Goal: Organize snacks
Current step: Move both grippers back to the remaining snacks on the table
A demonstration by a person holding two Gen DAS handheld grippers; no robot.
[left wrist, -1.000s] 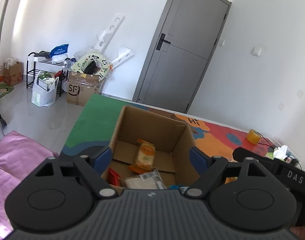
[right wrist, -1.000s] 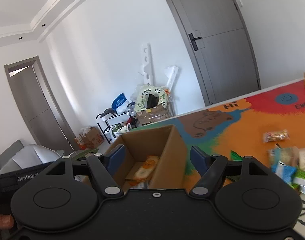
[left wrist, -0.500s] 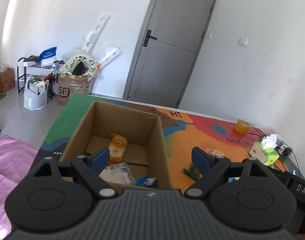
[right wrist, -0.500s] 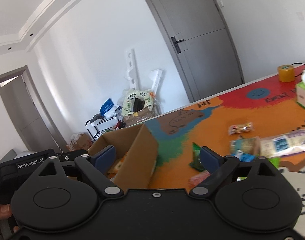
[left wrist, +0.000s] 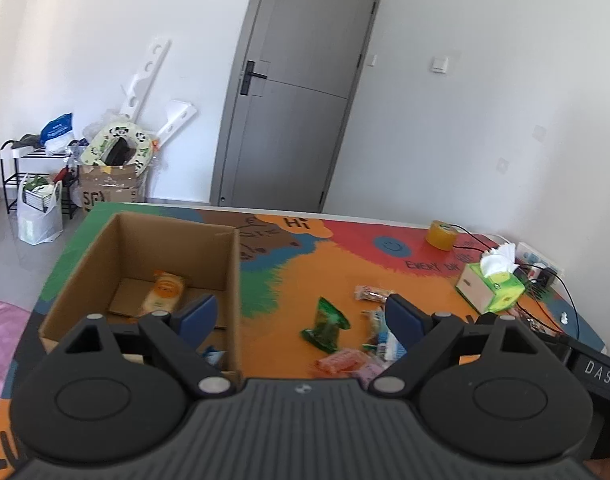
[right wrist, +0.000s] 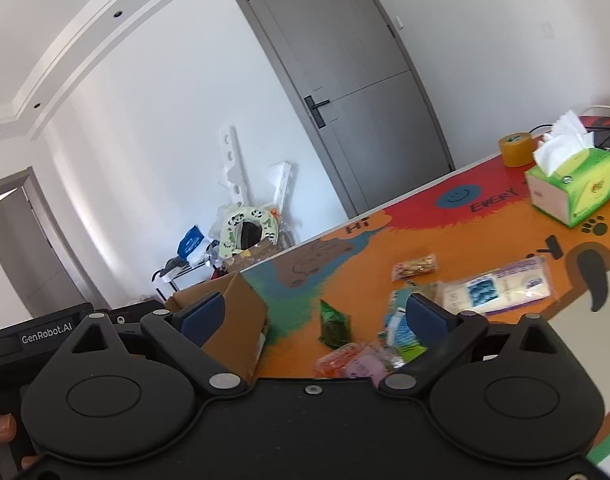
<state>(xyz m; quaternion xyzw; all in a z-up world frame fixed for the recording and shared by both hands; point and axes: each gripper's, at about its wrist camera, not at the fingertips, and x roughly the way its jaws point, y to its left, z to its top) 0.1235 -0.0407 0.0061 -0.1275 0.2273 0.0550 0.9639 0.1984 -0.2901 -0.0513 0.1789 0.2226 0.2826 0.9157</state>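
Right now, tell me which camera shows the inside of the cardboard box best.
The left wrist view: it looks down into the cardboard box, showing packets on its floor. The right wrist view shows only its outer corner.

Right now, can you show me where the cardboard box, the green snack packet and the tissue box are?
cardboard box [left wrist: 233, 280]: left wrist view, on its right wall.
green snack packet [left wrist: 325, 326]: left wrist view, on the wrapper's middle.
tissue box [right wrist: 585, 188]: right wrist view, on its green front face.
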